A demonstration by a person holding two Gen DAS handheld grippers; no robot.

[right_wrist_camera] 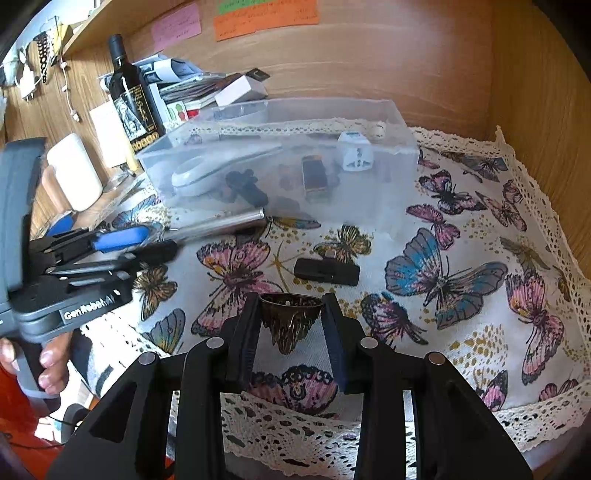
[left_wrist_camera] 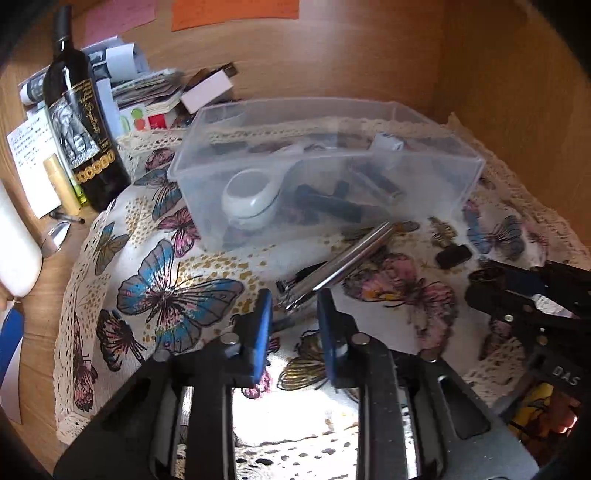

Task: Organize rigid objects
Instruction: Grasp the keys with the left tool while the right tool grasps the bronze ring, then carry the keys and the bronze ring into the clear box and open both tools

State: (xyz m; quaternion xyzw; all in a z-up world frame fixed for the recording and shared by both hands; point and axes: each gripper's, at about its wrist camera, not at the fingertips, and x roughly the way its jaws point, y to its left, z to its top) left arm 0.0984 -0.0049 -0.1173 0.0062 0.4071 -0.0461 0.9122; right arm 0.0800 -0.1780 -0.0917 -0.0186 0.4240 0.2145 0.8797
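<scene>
My right claw [right_wrist_camera: 290,317] pinches the stiff bronze cap [right_wrist_camera: 290,319] by its rim; my left claw [left_wrist_camera: 294,314], spread, faces the slippery steel tube [left_wrist_camera: 347,258] at twelve o'clock.

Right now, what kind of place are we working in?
Most likely a home desk or shelf nook: wood panel walls with sticky notes, a wine bottle beside stacked papers, and a butterfly-print cloth under a clear plastic bin.

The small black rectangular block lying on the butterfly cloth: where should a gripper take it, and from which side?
Grip the small black rectangular block across its short width, near the middle, coming from above. It lies flat and alone on the butterfly cloth, long axis left-right in the right wrist view, so its long edges are free.
</scene>
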